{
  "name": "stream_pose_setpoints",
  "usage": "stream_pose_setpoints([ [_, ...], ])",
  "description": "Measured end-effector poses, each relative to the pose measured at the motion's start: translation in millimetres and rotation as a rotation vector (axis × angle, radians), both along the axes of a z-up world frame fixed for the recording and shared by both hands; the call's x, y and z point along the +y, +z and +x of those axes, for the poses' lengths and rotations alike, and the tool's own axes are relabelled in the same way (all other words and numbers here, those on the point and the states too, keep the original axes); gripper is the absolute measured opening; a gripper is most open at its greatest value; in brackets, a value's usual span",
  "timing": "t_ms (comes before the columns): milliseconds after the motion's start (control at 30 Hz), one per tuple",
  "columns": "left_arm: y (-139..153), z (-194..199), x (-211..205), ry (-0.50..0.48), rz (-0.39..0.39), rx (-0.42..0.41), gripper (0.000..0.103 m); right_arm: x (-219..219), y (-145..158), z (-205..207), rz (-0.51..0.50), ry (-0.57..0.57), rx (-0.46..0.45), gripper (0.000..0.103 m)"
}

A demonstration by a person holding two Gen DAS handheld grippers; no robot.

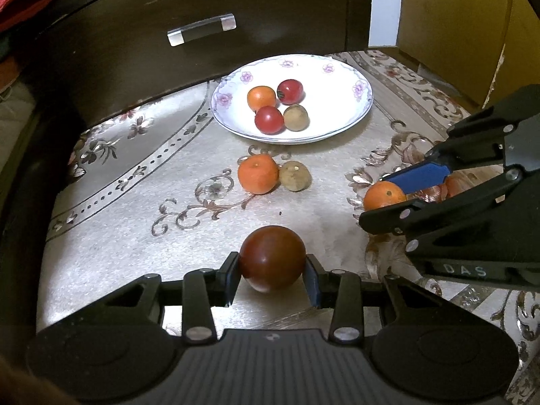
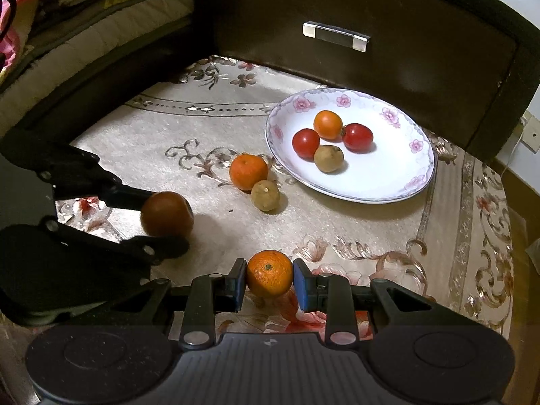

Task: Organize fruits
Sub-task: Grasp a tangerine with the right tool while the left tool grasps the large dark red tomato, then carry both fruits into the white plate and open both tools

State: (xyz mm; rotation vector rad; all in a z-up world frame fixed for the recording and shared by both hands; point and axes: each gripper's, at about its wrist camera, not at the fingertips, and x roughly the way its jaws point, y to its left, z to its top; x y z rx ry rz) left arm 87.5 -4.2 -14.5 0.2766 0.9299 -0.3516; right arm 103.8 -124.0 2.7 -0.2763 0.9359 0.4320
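Observation:
My left gripper (image 1: 272,271) is shut on a dark red tomato (image 1: 272,257), held just above the cloth; the same tomato (image 2: 166,214) shows in the right wrist view between the left gripper (image 2: 158,222) fingers. My right gripper (image 2: 269,278) is shut on a small orange (image 2: 269,273), also seen at the right as the orange (image 1: 384,195) in the right gripper (image 1: 391,195). A white flowered plate (image 1: 337,77) holds two red tomatoes, one orange and a brown fruit. On the cloth before the plate lie another orange (image 1: 258,173) and a brown fruit (image 1: 294,176), touching.
A dark wooden drawer front with a clear handle (image 1: 201,29) rises right behind the plate (image 2: 398,182). The patterned cloth (image 1: 135,222) covers the surface. Bedding (image 2: 67,17) lies at the far left in the right wrist view. A yellow panel (image 1: 449,17) stands at the back right.

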Motion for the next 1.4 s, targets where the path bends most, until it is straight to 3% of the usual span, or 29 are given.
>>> stream_pose_setpoints([
  [1400,6.9,22.4,-13.8,0.009,0.039,-0.028,0.045,-0.4,5.4,10.9,0.014,-0.028,-0.016,0.027],
])
